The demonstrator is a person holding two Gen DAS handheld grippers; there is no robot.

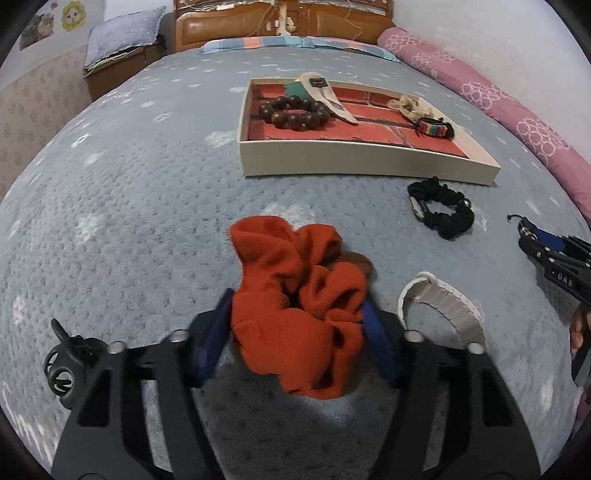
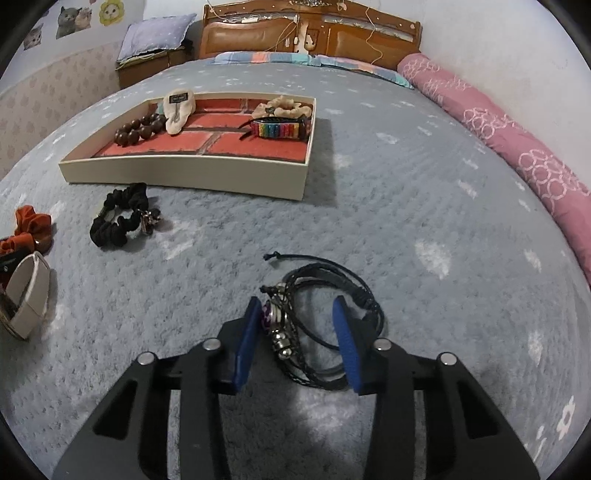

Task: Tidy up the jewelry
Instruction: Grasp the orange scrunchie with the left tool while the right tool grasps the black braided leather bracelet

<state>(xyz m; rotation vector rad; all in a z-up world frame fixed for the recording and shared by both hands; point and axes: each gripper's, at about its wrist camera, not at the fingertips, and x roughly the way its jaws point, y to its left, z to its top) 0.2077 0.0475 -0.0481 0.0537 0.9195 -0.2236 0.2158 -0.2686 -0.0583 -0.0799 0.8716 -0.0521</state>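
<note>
Left hand-held gripper (image 1: 297, 336) has its two blue pads pressed against the sides of an orange scrunchie (image 1: 299, 310), which bulges up between them on the grey bedspread (image 1: 129, 240). Right hand-held gripper (image 2: 295, 339) straddles a black braided bracelet (image 2: 325, 325) with metal beads and a round charm; the left pad touches the charm side, while the right pad sits just beside the cords, and I cannot tell whether it presses on them.

Just to the right of the scrunchie in the left wrist view lies a white watch band (image 1: 443, 310), curved and standing on its edge. A black hair claw (image 1: 66, 362) rests near the left finger. Farther out, a black scrunchie (image 1: 443, 210) lies just in front of a cream tray (image 1: 351, 162) with a red brick-patterned floor. Inside the tray are a bracelet of dark wooden beads (image 1: 291, 112) at the left, a beige pouch (image 1: 328, 96) leaning over it, a beige scrunchie (image 1: 410, 103) and a rainbow-striped band (image 1: 436, 127) at the right. A pink rolled quilt (image 1: 498, 110) runs along the bed's right edge, and a wooden headboard (image 1: 258, 26) stands beyond.
</note>
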